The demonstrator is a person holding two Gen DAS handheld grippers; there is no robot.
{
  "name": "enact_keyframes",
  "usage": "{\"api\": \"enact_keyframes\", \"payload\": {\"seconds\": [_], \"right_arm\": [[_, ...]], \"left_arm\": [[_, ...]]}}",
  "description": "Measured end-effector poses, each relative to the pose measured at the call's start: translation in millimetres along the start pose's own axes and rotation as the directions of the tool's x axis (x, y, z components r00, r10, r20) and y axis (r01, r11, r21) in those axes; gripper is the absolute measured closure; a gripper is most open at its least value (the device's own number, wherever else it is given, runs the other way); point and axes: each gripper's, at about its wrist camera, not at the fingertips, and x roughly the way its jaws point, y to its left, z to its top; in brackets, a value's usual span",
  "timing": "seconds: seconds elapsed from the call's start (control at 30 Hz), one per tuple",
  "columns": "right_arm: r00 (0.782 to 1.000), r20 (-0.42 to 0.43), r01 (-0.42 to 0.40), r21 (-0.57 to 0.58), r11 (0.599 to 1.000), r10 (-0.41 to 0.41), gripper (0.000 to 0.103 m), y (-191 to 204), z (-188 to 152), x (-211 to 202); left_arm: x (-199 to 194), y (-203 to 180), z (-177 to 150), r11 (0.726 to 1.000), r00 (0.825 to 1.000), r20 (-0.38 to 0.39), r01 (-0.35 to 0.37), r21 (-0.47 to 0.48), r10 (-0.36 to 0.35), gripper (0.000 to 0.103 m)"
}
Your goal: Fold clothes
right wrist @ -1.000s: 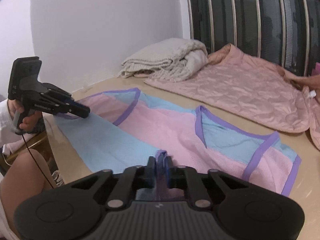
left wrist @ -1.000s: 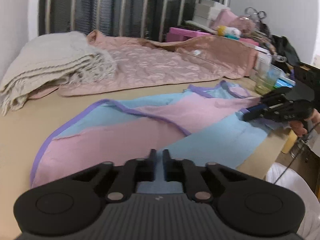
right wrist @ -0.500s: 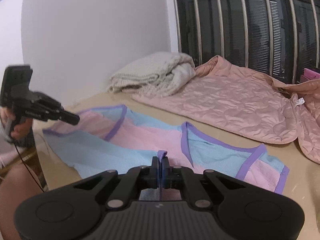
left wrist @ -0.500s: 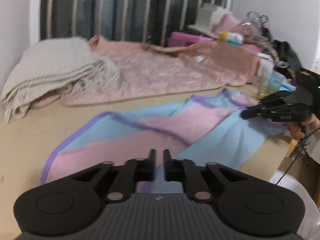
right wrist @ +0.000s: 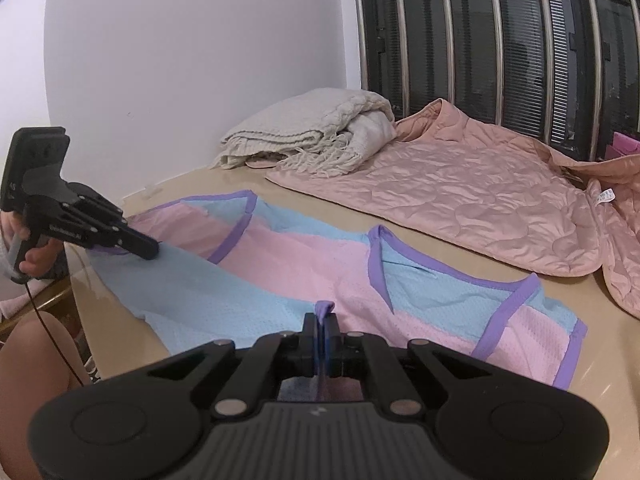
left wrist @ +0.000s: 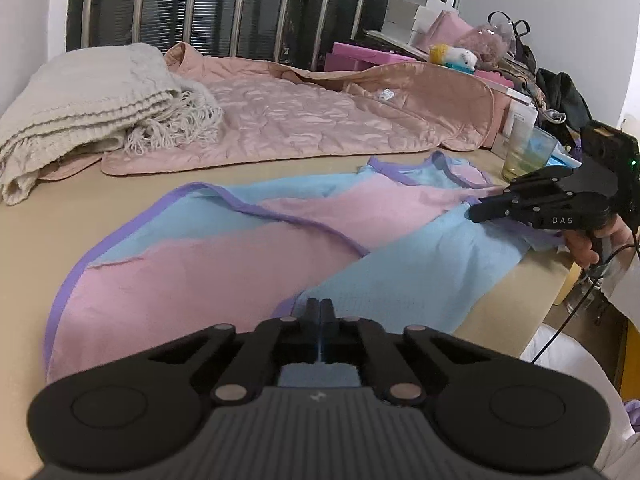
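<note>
1 pink-and-blue garment (left wrist: 248,256) lay spread on the tabletop (left wrist: 80,204), its near blue edge pinched by 2 tools: the left tool (left wrist: 321,312) and the right tool (right wrist: 320,326), each pressed together on fabric. Beyond them lay 1 quilted pink jacket (left wrist: 304,120), 1 folded cream blanket (left wrist: 88,96) and 1 glass (left wrist: 528,154).

Pink-and-blue mesh garment (left wrist: 224,264) with purple trim, spread on the tan counter (left wrist: 48,216).
It lies mostly flat, its blue near hem lifted and pinched at two corners, lightly wrinkled across the middle.
</note>
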Motion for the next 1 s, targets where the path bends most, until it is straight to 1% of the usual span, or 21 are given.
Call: {"api": "enact_keyframes", "payload": {"seconds": [0.1,0.23,0.3,0.33,0.4,0.43,0.47,0.5,0.53,0.57,0.6,0.67,0.77,0.87,1.0], "right_arm": [[1.000,0.002,-0.003,-0.002,1.000,0.003,0.100,1,0,-3],[1.000,0.014,-0.006,-0.003,1.000,0.006,0.100,2,2,-8],[1.000,0.022,-0.006,-0.001,1.000,0.006,0.100,1,4,-10],[1.000,0.022,-0.005,0.000,1.000,0.005,0.100,1,5,-9],[1.000,0.014,-0.001,-0.003,1.000,0.001,0.100,2,6,-8],[1.000,0.010,0.000,-0.006,1.000,0.000,0.100,2,5,-7],[1.000,0.006,-0.002,-0.008,1.000,0.002,0.100,3,5,-6],[1.000,0.005,-0.002,-0.009,1.000,0.002,0.100,3,4,-6],[1.000,0.005,-0.003,-0.008,1.000,0.003,0.100,3,3,-6],[1.000,0.003,-0.004,-0.008,1.000,0.004,0.100,3,3,-6],[1.000,0.002,-0.004,-0.008,1.000,0.004,0.100,3,2,-5],[1.000,0.000,-0.003,-0.009,1.000,0.003,0.100,4,1,-4],[1.000,0.005,-0.006,-0.007,1.000,0.006,0.100,4,1,-5],[1.000,0.018,-0.006,0.000,1.000,0.006,0.100,3,1,-7],[0.999,0.044,-0.003,0.013,1.000,0.002,0.100,1,6,-9]], "left_arm": [[-2,3,1,1.000,1.000,0.004,0.010,-0.010,-0.010,0.103],[-9,12,7,0.999,0.999,0.050,-0.014,-0.048,0.016,0.103],[-12,15,11,0.998,0.998,0.064,-0.024,-0.063,0.028,0.103],[-11,16,12,0.997,0.998,0.057,-0.034,-0.069,0.038,0.101],[-8,16,12,0.996,0.998,0.039,-0.048,-0.074,0.051,0.077],[-6,15,11,0.996,0.998,0.029,-0.050,-0.072,0.052,0.056],[-5,13,9,0.997,0.998,0.032,-0.048,-0.060,0.050,0.055],[-3,10,7,0.998,0.999,0.024,-0.044,-0.046,0.045,0.056],[-1,8,6,0.999,0.999,0.015,-0.040,-0.033,0.040,0.064],[2,6,5,0.999,0.999,0.006,-0.048,-0.026,0.048,0.087],[3,7,4,0.998,0.999,0.002,-0.052,-0.027,0.053,0.097],[6,8,3,0.998,0.998,-0.004,-0.061,-0.030,0.060,0.098],[4,10,4,0.998,0.999,-0.001,-0.037,-0.042,0.037,0.100],[0,13,6,0.998,1.000,0.015,-0.021,-0.059,0.022,0.100],[-3,17,14,0.997,0.999,0.042,-0.028,-0.067,0.031,0.100]]}}
